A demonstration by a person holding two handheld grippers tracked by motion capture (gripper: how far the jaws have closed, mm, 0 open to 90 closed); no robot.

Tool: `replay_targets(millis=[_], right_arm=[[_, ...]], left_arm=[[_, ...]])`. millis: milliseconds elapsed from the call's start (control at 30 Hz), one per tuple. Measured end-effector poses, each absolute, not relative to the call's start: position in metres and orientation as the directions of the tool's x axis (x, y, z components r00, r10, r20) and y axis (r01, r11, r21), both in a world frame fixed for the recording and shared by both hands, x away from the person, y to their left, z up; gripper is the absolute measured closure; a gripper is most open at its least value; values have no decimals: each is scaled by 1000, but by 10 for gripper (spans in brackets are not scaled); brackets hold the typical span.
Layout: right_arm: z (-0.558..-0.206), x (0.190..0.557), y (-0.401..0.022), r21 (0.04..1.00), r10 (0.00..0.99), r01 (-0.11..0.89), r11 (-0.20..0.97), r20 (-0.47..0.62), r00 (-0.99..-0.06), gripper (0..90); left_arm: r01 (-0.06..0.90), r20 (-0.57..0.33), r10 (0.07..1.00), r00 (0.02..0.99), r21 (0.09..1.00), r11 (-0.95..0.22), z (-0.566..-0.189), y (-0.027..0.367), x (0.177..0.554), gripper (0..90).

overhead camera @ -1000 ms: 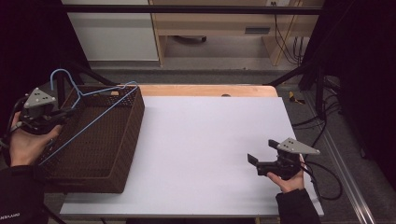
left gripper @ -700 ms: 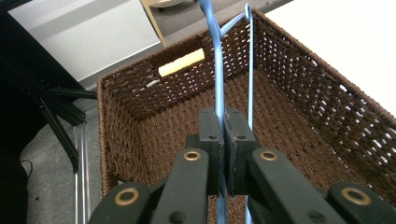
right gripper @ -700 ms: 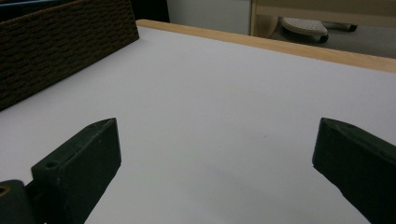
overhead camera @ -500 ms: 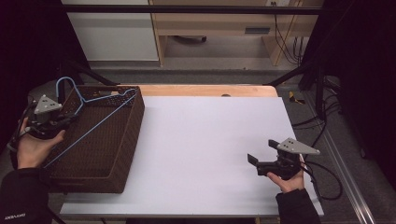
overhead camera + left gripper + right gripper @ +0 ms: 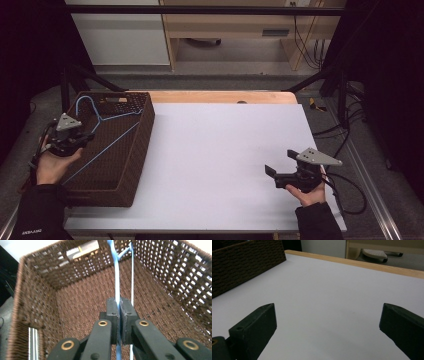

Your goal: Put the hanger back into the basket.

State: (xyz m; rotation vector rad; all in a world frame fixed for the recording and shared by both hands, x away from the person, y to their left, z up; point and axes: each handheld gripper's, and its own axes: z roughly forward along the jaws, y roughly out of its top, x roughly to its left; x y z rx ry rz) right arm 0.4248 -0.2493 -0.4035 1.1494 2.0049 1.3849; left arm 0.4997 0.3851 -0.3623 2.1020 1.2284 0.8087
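A blue wire hanger lies slanted inside the brown wicker basket at the table's left. My left gripper is over the basket's left side, shut on the hanger's wire. In the left gripper view the jaws pinch the blue wire above the basket floor. My right gripper rests low over the white table at the front right, its jaws wide apart with nothing between them.
The basket's woven wall stands far to the left of the right gripper. A wooden strip edges the table's far side. Cables trail off the right edge. A cabinet and shelf stand beyond the table.
My left gripper has lowered with the hanger, which now lies deeper and flatter in the basket. The right gripper has stayed put.
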Motion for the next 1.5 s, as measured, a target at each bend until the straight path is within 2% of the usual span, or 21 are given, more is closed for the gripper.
replay_targets(millis=[300,433,567,800,1033,1267,1500], right_arm=[[-404,425,-249,911,827,383,154,93,-555,17],[-404,425,-249,912,827,381,151,95,-555,17],[-404,425,-249,912,827,382,150,96,-554,17],[-403,425,-250,913,827,377,152,91,-555,16],[-402,424,-250,915,826,375,149,94,-556,15],[-401,423,-250,917,826,371,149,91,-557,14],[-401,423,-251,918,828,369,143,94,-554,13]], left_arm=[[621,180,908,377,678,-393,-377,390,500,860],[632,170,915,367,676,-379,-376,393,496,803],[628,114,930,349,709,-322,-369,397,487,731],[543,68,929,364,795,-271,-352,386,466,596],[418,34,899,437,877,-236,-336,358,444,433],[336,42,855,516,909,-247,-330,325,430,346],[293,22,816,577,928,-232,-337,296,422,222]])
